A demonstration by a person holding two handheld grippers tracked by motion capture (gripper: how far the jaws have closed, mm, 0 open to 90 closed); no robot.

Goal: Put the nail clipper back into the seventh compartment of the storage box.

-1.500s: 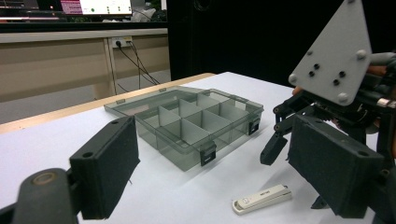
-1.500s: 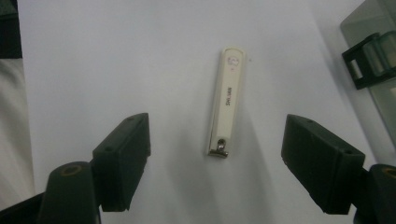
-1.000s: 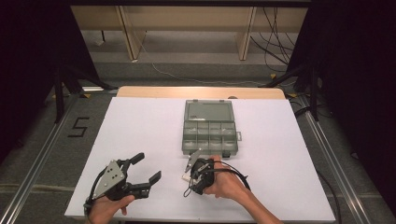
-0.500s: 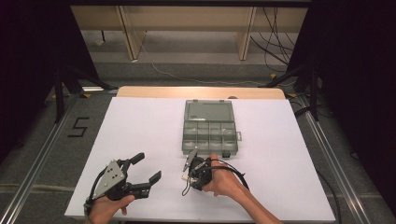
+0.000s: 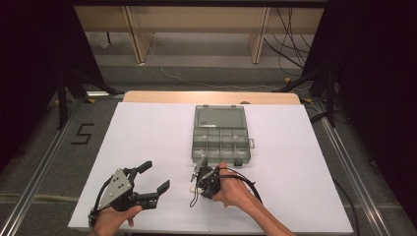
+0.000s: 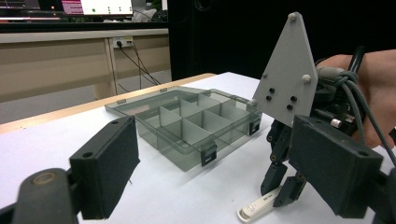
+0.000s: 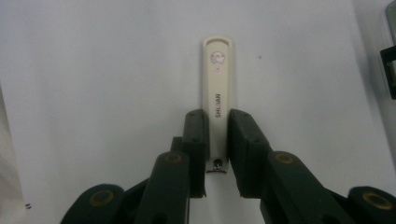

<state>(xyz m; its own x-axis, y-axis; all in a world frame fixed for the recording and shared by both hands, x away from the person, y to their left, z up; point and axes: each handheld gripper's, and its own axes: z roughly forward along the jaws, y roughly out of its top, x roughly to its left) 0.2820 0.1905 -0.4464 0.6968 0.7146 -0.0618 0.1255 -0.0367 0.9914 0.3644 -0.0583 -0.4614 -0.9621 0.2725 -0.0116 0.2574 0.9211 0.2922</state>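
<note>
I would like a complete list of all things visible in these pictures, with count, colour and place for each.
nail clipper: one, cream, flat on the table near the front edge, between the right gripper's jaws
organiser box: one, grey transparent, open, compartments empty, table centre
table: one, white top, wooden far edge
floor mark: one, black figure 5, left of the table
right gripper: one, black, jaws have just been closing around the clipper, pads at its sides
left gripper: one, black with grey plate, jaws open, near the table's front left
hands: two, holding the grippers
</note>
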